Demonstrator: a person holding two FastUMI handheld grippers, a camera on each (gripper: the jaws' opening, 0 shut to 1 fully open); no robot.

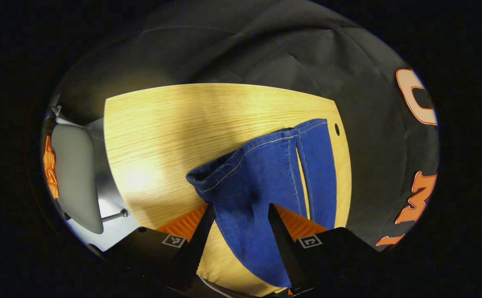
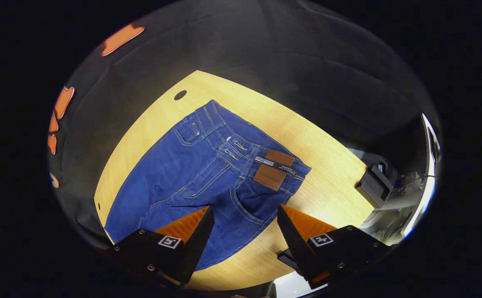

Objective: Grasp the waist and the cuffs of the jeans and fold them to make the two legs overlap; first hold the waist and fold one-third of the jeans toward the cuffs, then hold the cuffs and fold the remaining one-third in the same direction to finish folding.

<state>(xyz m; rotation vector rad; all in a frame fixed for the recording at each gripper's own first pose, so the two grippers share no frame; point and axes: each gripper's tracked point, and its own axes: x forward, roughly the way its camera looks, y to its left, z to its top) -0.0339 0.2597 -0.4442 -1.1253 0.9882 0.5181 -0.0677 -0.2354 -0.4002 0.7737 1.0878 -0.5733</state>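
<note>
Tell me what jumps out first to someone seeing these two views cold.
The blue jeans dominate, spread on the wooden table with the leather waist patch facing up in the right gripper view. In the left gripper view, a cuff end rises off the table between the left gripper fingers. The right gripper hovers open over the seat.

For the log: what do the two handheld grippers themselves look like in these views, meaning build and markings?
Both are alike. The left gripper and right gripper each have two wedge-shaped fingers tapering to points, ribbed on their inner faces, mounted on dark blocky carriers. Each carrier bears a small square black-and-white marker; screws show on the right gripper's.
</note>
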